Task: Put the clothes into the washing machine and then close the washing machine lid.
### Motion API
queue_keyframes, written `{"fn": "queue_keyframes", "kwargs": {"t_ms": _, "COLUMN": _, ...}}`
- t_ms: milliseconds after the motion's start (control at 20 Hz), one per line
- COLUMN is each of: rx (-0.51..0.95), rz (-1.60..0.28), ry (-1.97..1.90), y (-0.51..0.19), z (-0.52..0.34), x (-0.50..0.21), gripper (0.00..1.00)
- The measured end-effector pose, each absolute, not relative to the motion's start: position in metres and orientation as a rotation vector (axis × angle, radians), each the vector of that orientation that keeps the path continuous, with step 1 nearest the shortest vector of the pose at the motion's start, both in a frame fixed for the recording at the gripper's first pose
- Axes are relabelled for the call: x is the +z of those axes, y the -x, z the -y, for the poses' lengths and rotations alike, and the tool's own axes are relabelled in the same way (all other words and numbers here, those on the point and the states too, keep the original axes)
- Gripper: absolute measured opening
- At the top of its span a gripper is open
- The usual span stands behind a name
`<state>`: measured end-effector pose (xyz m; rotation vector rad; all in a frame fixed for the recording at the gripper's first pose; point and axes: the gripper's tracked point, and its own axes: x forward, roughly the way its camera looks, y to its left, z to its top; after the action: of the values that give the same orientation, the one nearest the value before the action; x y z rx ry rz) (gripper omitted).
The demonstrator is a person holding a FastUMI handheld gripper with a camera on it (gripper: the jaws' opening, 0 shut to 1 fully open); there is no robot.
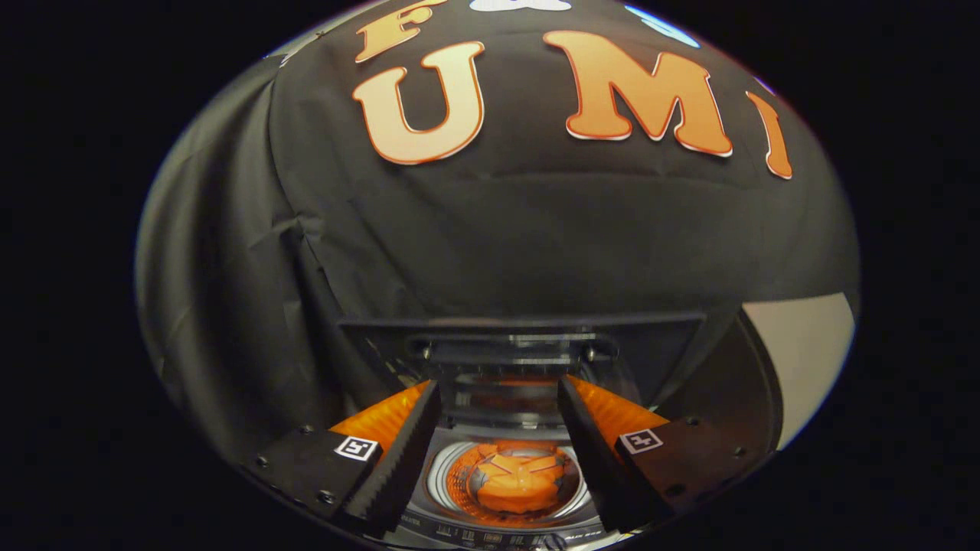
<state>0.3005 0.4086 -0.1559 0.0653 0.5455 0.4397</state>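
The gripper (499,398) hung above the washing machine (505,528), looking down past its own fingers into the open drum (452,478). The jaws stood apart and released, with nothing between them. Taking the drum as the landmark: the clothes (521,486), an orange bundle, lay inside it at the bottom, well below the fingertips and in line with the gap between them. The lid (521,337) stood raised at the far side of the drum, tilted back toward the booth wall, its glass panel catching an orange reflection.

Judging from this, the loading step looked done and closing the lid was what remained. The main risk lay in reaching that lid. It stood beyond the drum, so the gripper would have to cross the opening, and a low approach could knock a fingertip on the drum rim. A shallow or off-centre grip on the lid's edge might let it slip and drop hard. Whether any cloth lay over the rim nearer the gripper could not be told; if it did, the lid might not seat fully.
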Motion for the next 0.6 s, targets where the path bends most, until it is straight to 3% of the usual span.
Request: {"fn": "queue_keyframes", "kwargs": {"t_ms": 600, "rx": 0.381, "rz": -0.509, "ry": -0.048, "y": -0.369, "z": -0.407, "x": -0.143, "gripper": 0.98}}
